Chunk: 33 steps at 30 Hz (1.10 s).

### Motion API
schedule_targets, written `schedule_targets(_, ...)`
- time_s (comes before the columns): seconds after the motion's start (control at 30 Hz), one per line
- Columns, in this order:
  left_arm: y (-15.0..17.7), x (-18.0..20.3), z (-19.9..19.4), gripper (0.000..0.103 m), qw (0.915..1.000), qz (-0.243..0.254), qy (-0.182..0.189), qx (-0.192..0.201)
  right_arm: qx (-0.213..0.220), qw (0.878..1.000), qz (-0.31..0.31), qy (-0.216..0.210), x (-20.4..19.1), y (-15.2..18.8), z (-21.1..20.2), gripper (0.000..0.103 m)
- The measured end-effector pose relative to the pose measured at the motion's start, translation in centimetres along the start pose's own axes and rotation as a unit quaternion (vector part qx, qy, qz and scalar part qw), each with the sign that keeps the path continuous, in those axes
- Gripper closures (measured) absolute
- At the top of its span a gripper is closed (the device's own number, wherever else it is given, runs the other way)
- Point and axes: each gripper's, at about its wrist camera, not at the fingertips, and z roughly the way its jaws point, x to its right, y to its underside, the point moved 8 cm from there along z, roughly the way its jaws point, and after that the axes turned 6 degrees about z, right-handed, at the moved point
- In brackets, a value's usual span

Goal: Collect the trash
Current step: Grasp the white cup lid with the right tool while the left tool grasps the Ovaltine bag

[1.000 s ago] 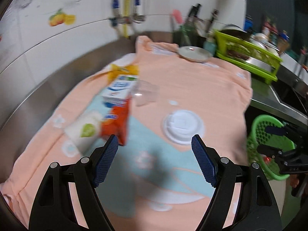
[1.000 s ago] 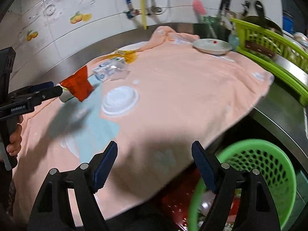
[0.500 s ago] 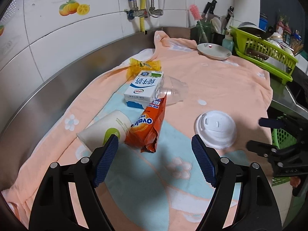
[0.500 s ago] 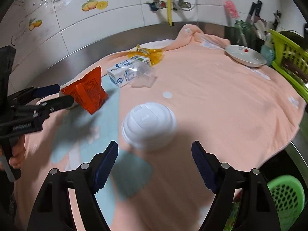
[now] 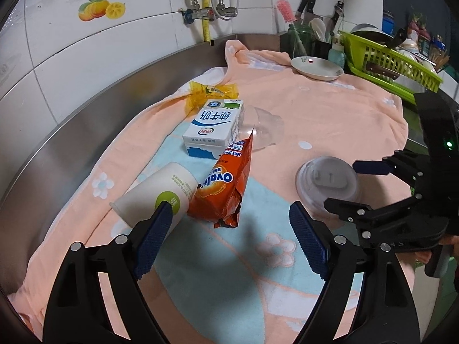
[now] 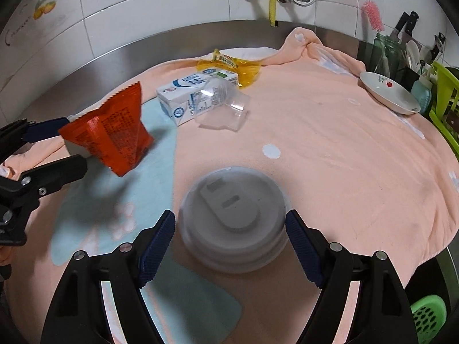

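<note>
Trash lies on a peach towel. My left gripper points down at an orange snack packet; its jaws are opening, the packet's lower end sits just between the fingertips, and no pad presses it. A white paper cup lies against the left finger. Behind are a milk carton, a clear plastic cup and a yellow wrapper. My right gripper is open with the white lid between its fingers. The left gripper shows at the left edge by the packet.
A white plate rests at the towel's far right corner beside a green dish rack. A green basket sits below the counter edge at the right. A steel backsplash and tiled wall close off the back.
My right gripper swung left from above the green basket, across the towel, down over the white lid. My left gripper moved closer to the packet and cup, and its fingers spread slightly.
</note>
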Motion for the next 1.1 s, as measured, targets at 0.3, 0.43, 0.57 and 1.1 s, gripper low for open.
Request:
schedule_targets(0.3, 0.0, 0.2, 1.2, 0.02, 0.9999, 0.004, 0.006, -0.009, -0.003, 1.0, -0.022, 0.022, -0.1, 0.0, 0.9, 0.027)
schedule_targets(0.43, -0.2, 0.1, 1.9, 0.021, 0.9998, 0.001, 0.012, -0.016, 0.0, 1.0, -0.017, 0.019, 0.1, 0.0, 0.9, 0.028)
schedule_targets(0.57, -0.2, -0.2, 2.8, 0.031, 0.9996, -0.007, 0.017, -0.023, 0.005, 1.0, -0.014, 0.018, 0.1, 0.3, 0.4, 0.028)
schedule_targets(1.1, -0.2, 0.0, 3.6, 0.081, 0.9967, -0.041, 0.058, -0.039, 0.039, 0.999, 0.035, 0.006, 2.4, 1.9, -5.0, 0.028)
